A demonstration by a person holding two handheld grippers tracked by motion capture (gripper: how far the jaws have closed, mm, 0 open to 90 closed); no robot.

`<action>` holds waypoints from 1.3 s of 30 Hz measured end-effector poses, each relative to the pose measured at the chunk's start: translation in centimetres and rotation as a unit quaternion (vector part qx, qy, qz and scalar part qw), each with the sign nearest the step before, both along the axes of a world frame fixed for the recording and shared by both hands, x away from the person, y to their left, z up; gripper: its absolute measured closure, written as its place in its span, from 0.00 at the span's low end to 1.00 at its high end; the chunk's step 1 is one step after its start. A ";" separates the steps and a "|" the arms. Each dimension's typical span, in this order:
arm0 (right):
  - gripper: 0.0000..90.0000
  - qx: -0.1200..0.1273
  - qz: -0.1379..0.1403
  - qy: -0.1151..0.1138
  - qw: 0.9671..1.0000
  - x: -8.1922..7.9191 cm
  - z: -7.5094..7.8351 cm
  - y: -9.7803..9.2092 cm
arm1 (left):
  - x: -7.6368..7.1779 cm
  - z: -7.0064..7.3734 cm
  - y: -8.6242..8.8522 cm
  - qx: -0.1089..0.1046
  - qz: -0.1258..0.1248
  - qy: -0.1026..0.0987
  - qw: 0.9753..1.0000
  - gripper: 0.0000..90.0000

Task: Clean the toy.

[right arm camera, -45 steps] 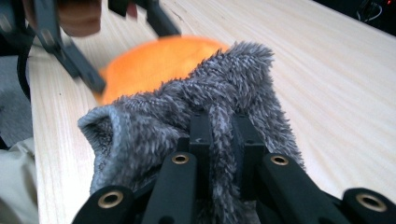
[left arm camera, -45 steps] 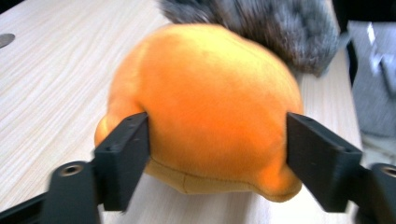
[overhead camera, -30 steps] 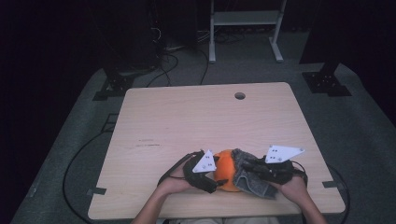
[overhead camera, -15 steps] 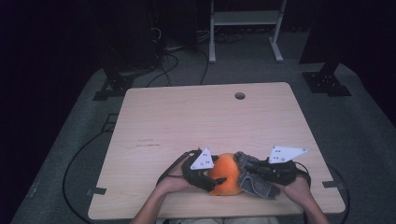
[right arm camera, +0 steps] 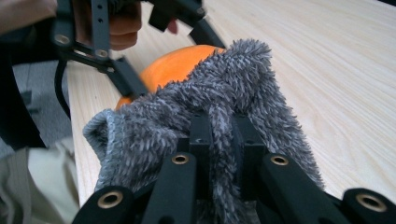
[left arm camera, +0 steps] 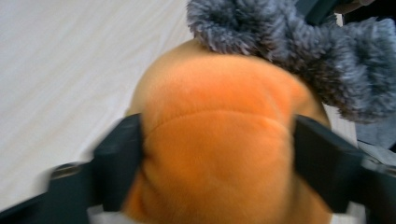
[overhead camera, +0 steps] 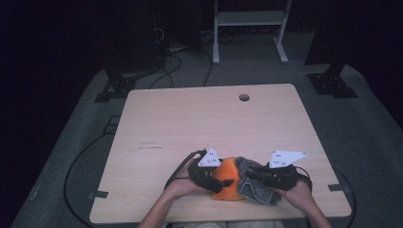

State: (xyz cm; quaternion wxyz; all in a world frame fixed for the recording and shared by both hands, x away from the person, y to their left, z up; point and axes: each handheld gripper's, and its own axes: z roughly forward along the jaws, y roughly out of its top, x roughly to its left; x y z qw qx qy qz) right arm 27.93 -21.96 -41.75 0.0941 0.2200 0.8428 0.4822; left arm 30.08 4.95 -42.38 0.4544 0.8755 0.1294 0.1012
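An orange plush ball (overhead camera: 228,178) lies near the table's front edge, with a grey fuzzy cloth (overhead camera: 255,184) draped against its right side. My left gripper (overhead camera: 219,182) is shut on the ball; in the left gripper view both black jaws press into the orange plush (left arm camera: 217,140), and the grey cloth (left arm camera: 299,60) hangs over its far side. My right gripper (overhead camera: 254,175) is shut on the cloth; in the right gripper view the jaws pinch a fold of grey cloth (right arm camera: 219,107), with the orange ball (right arm camera: 175,65) and the left gripper (right arm camera: 119,51) just behind.
The light wooden table (overhead camera: 199,128) has a small round hole (overhead camera: 244,97) near its far edge. Cables (overhead camera: 71,166) trail on the grey floor to the left. A white frame (overhead camera: 247,19) and dark stands rise beyond the table.
Both grippers, the ball and the cloth have shifted slightly toward the front edge. Both holds are unchanged.
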 end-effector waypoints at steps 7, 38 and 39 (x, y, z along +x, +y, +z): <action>0.89 0.018 -0.023 -0.020 0.999 -0.2 0.9 -0.3 | -0.3 1.2 -0.2 0.006 -0.015 -0.123 0.992 0.32; 0.89 0.060 -0.048 0.028 0.997 2.3 -1.3 -1.4 | 0.7 -0.8 2.4 -0.001 0.006 -0.034 0.999 0.36; 0.89 0.055 -0.043 0.027 0.997 2.3 -1.3 -0.9 | 0.7 -0.8 2.5 0.000 0.006 -0.032 0.999 0.36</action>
